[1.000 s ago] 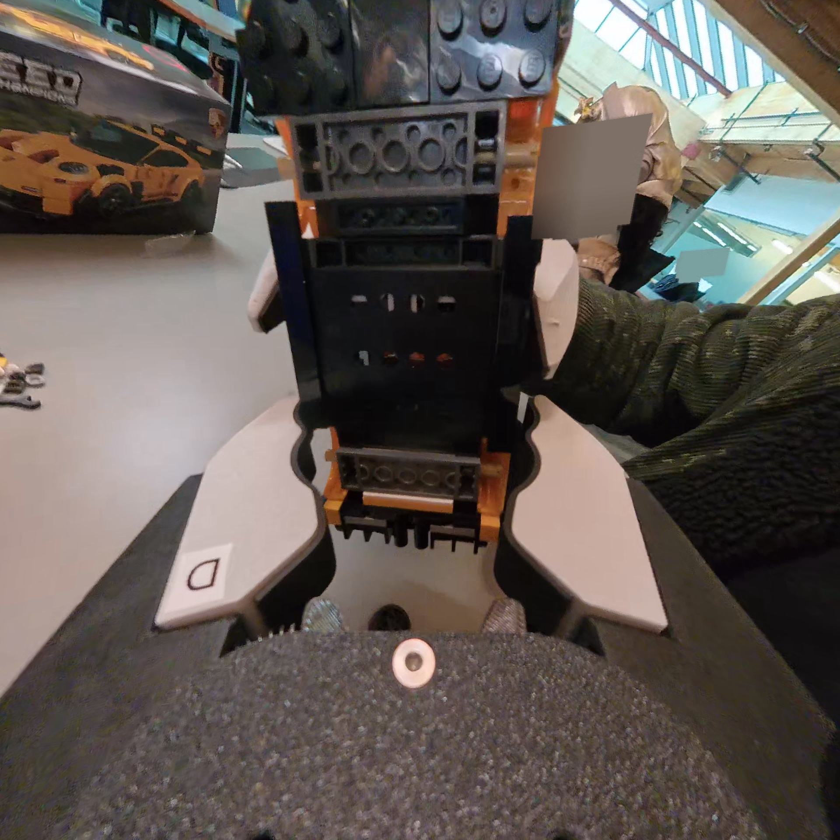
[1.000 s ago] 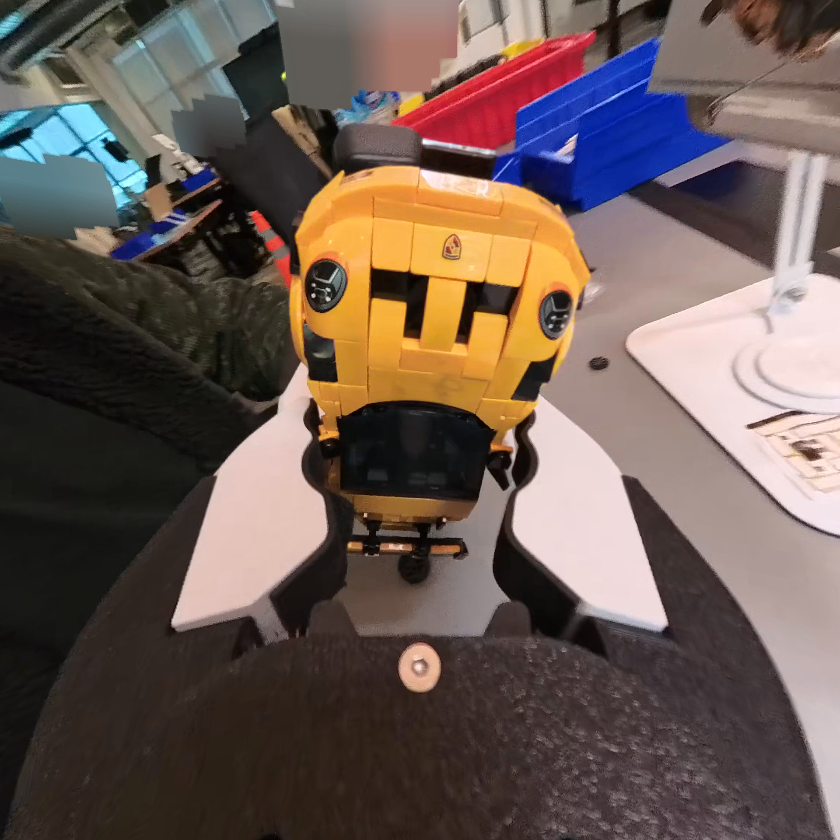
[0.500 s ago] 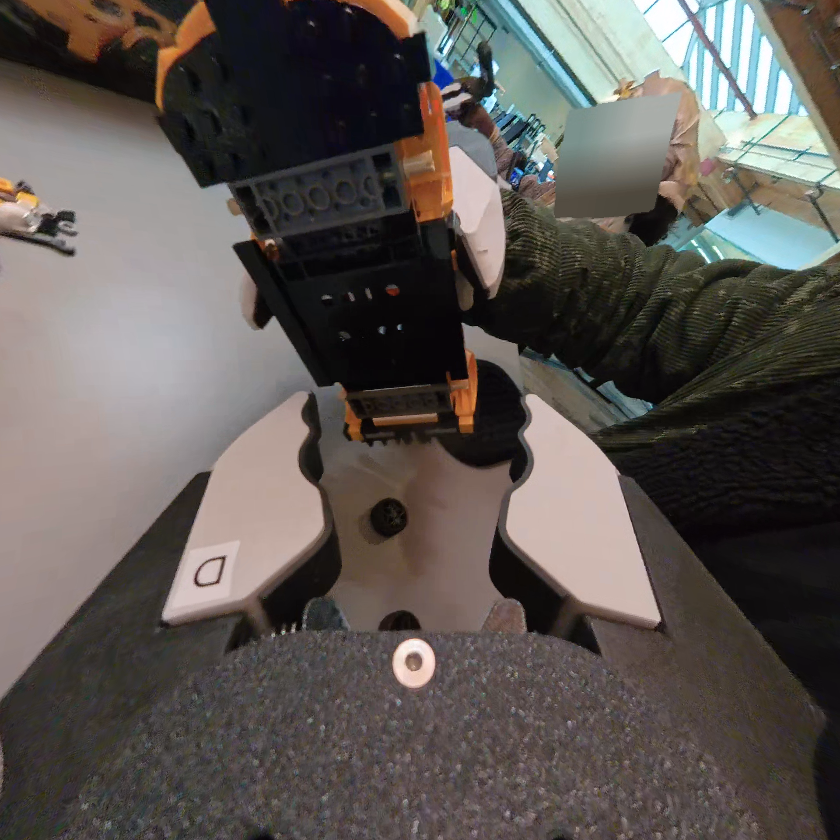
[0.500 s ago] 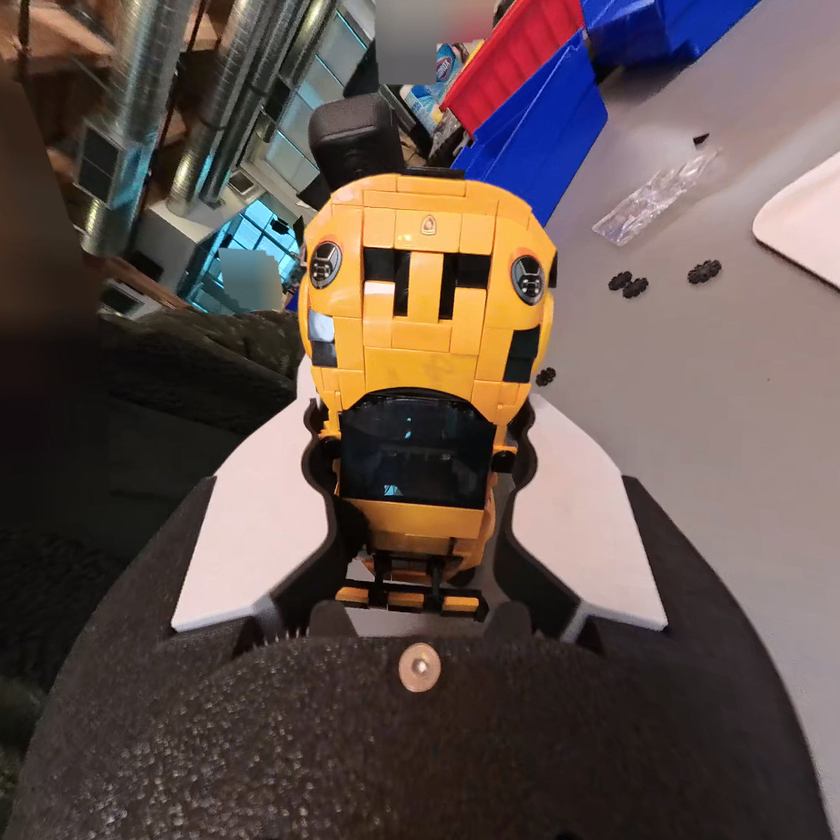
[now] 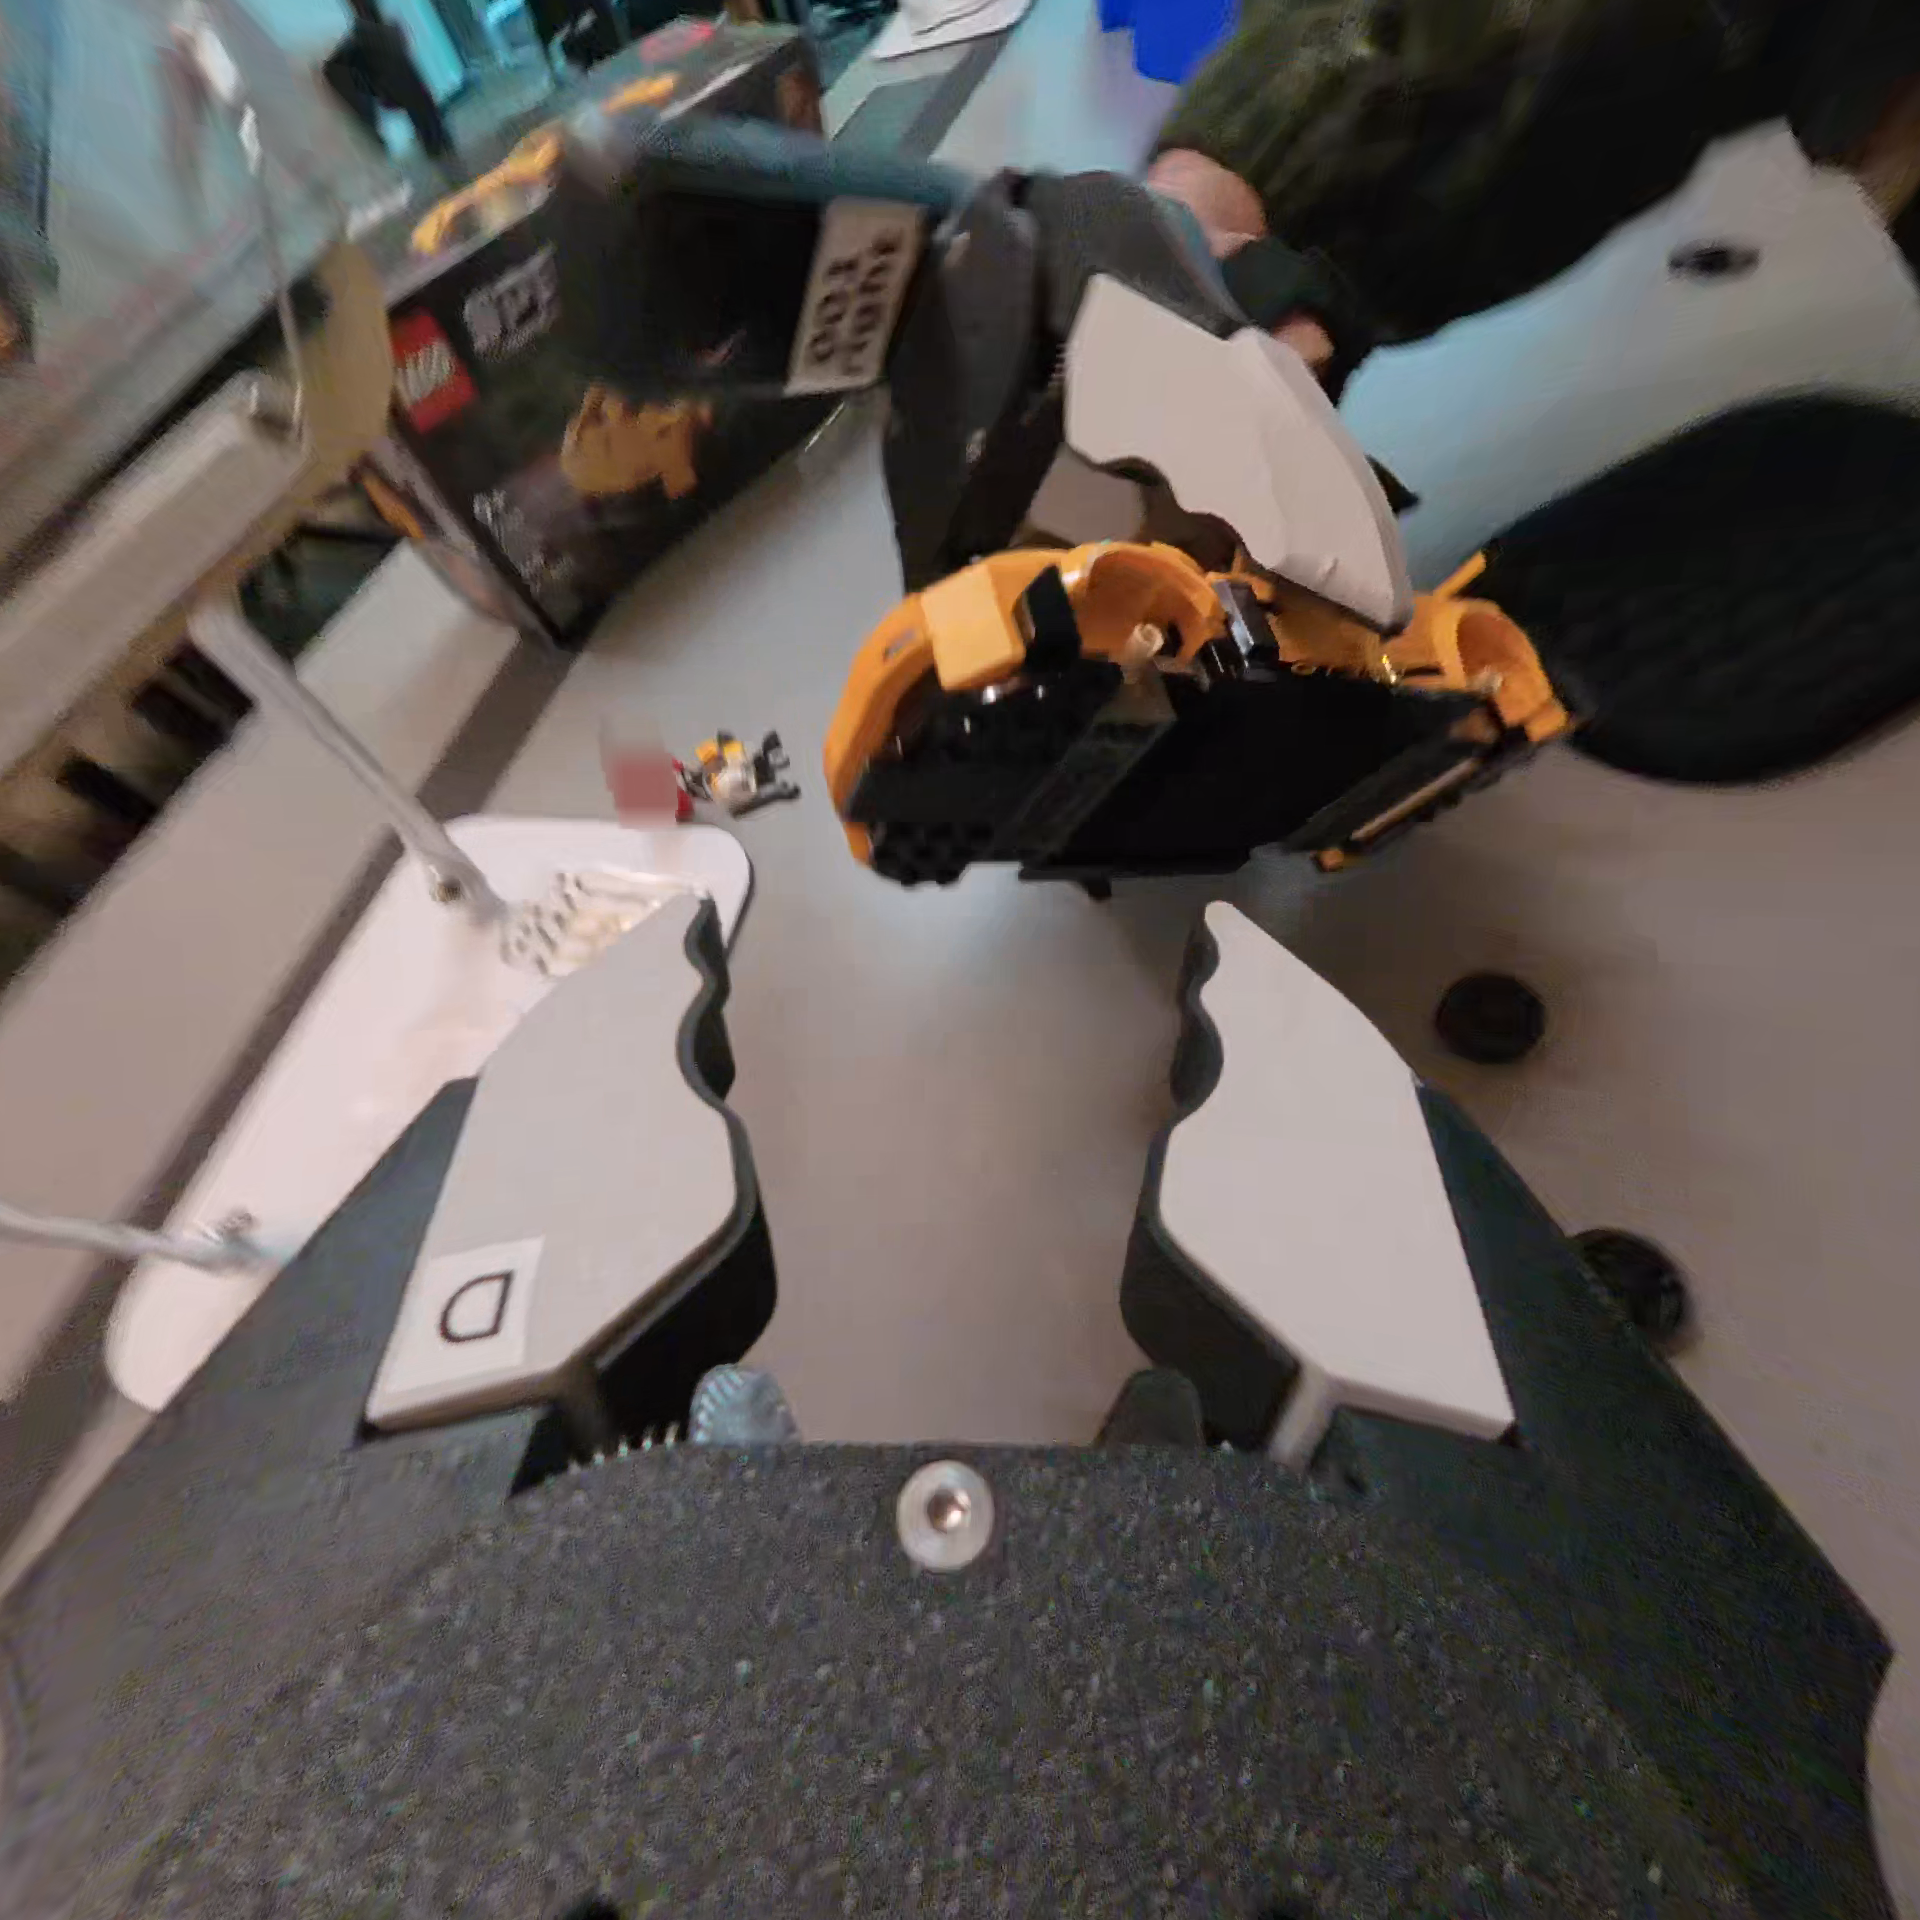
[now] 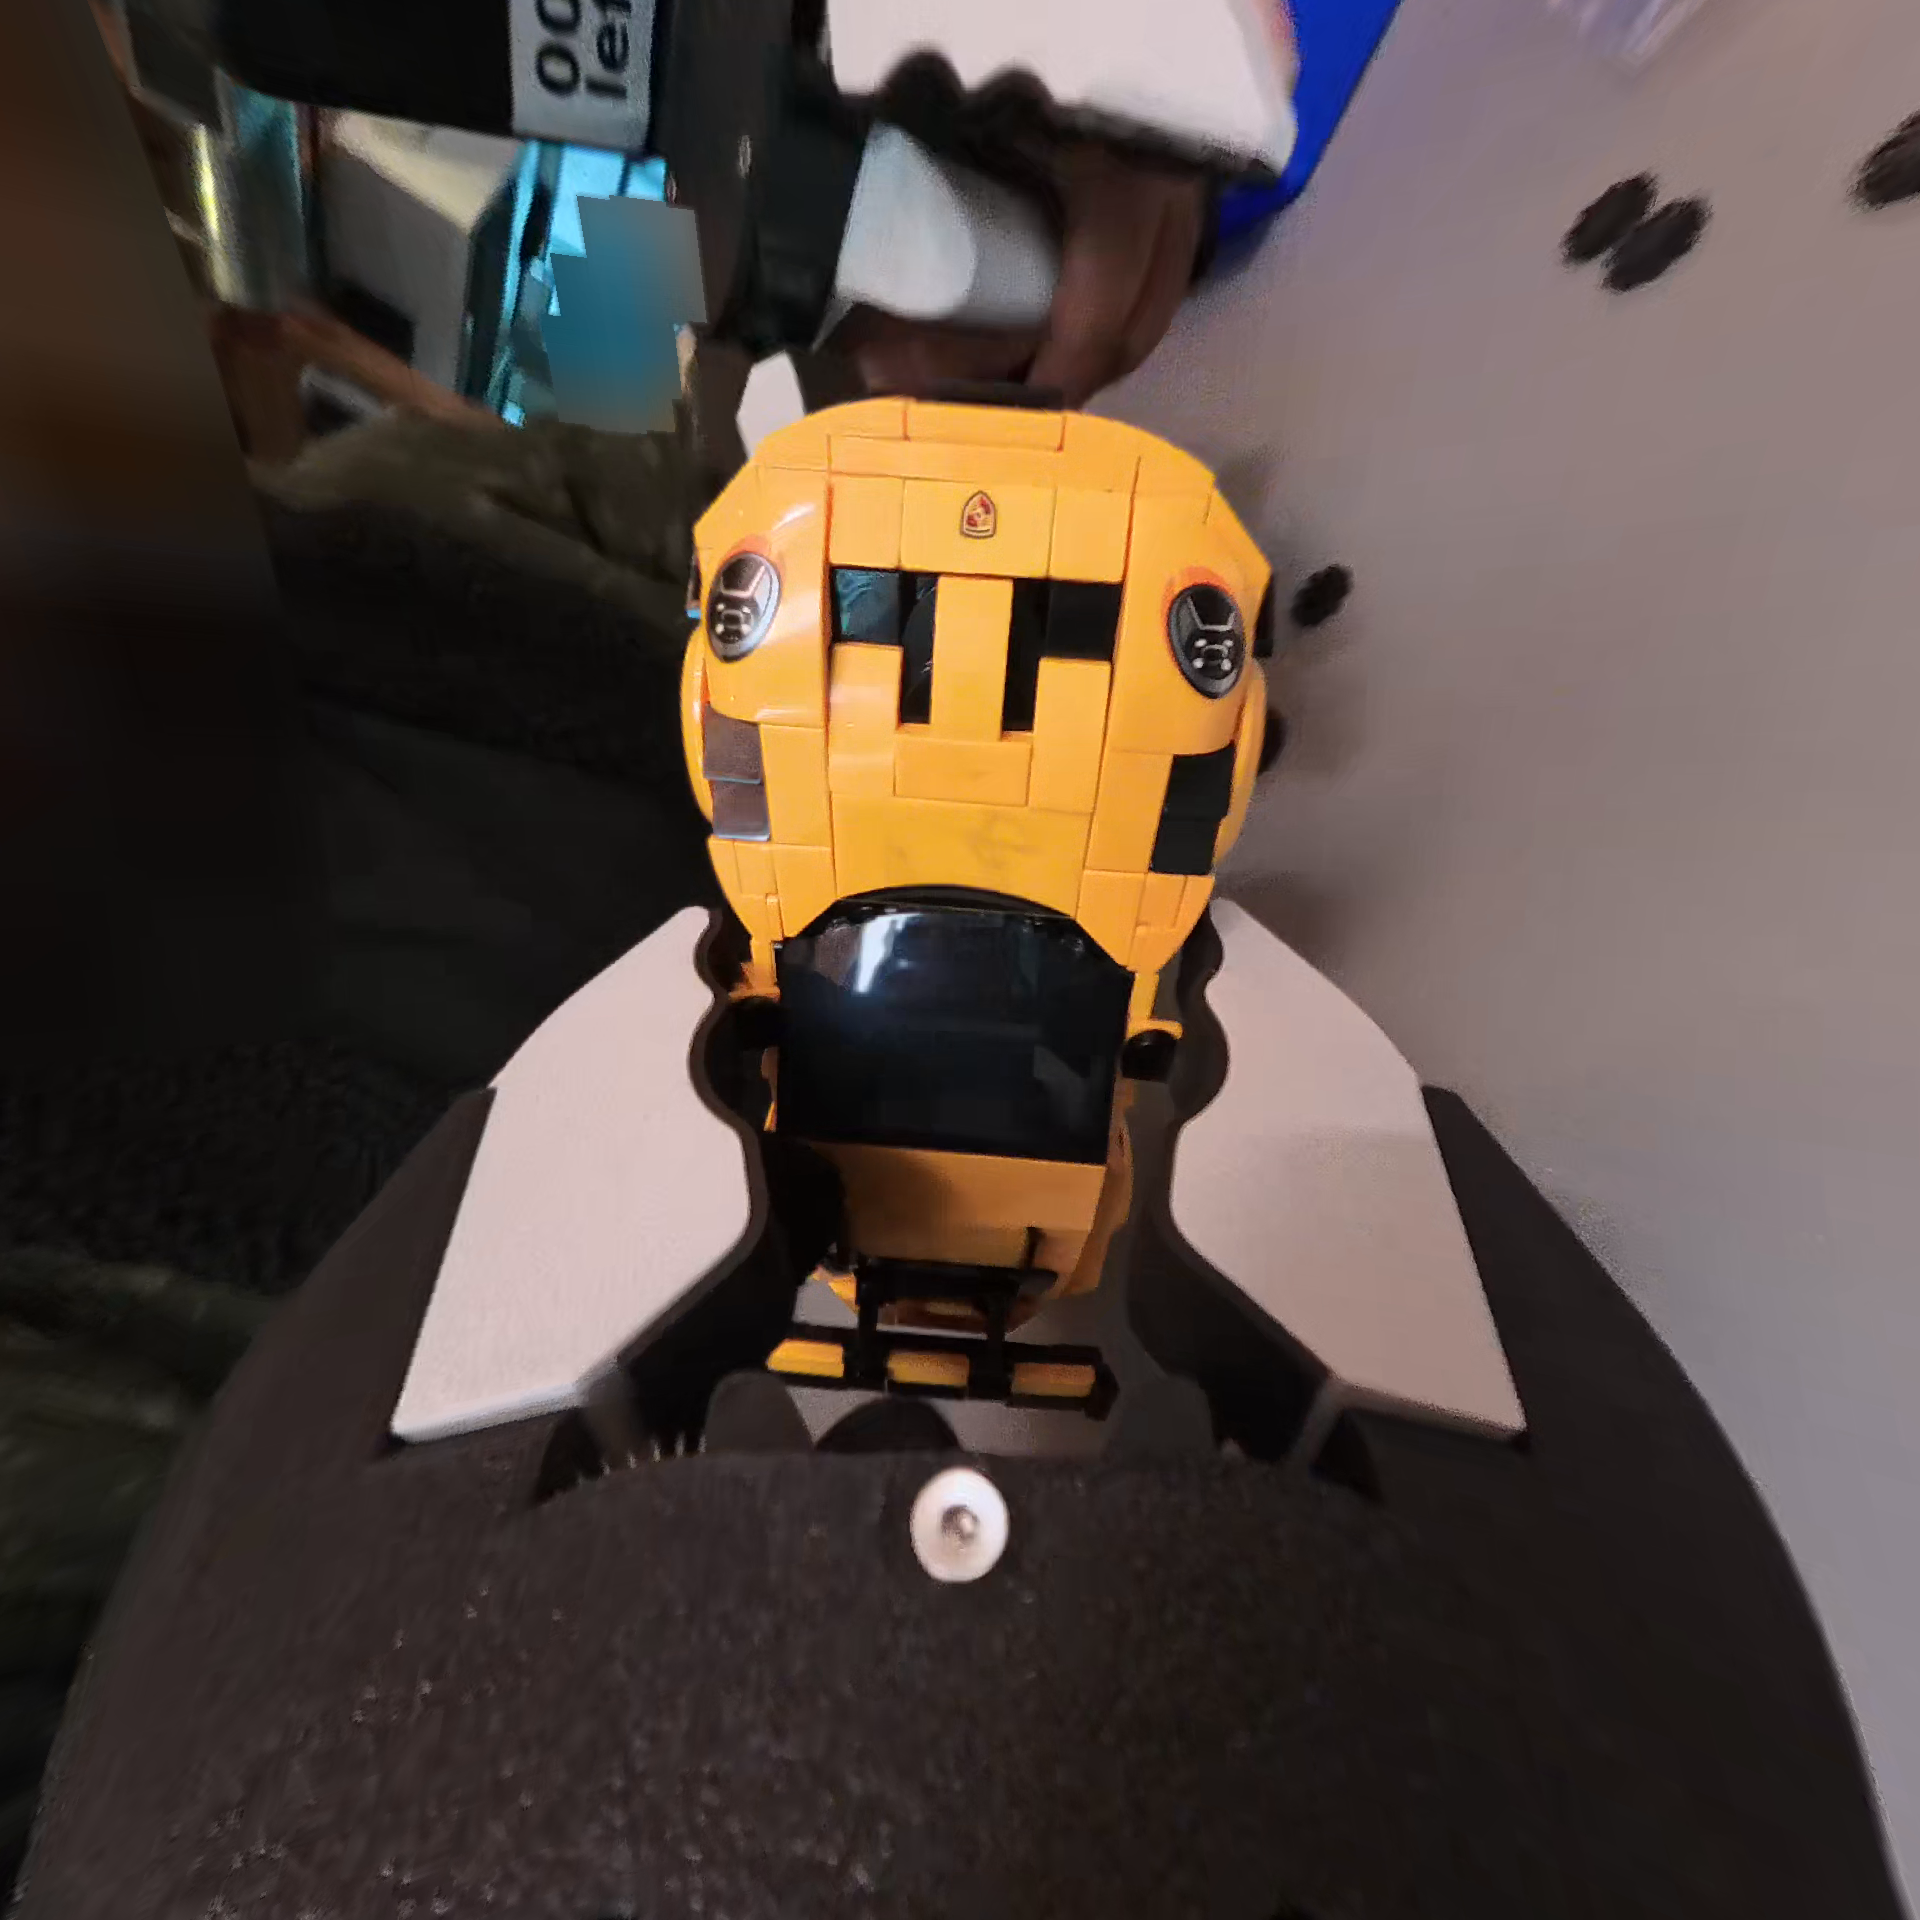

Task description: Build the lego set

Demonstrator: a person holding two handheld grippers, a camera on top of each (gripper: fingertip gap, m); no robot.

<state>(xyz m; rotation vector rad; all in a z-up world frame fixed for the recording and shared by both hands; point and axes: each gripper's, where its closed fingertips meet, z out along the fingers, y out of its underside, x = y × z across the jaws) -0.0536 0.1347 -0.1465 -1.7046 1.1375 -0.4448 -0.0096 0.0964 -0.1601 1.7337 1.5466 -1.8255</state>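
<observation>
The orange and black lego car [image 6: 977, 727] sits between the fingers of my right gripper [image 6: 961, 930], which is shut on its cabin sides; the nose points away. In the left wrist view the car [image 5: 1143, 748] hangs tilted above the grey table, underside towards me, with a white finger [image 5: 1236, 436] of the right gripper on it. My left gripper [image 5: 956, 935] is open and empty, a little short of the car and apart from it. Its white fingers [image 6: 935, 260] show blurred above the car's nose in the right wrist view.
Black lego wheels [image 5: 1488, 1016] lie on the table at the right; more [image 6: 1631, 234] show in the right wrist view. The lego box [image 5: 623, 395] stands at the back left. A white tray [image 5: 343, 1091] lies at the left, small loose parts [image 5: 738, 769] beyond it.
My left gripper has let go of the car's rear, opened and drawn back. The car has stayed in the right gripper and tipped down towards the table.
</observation>
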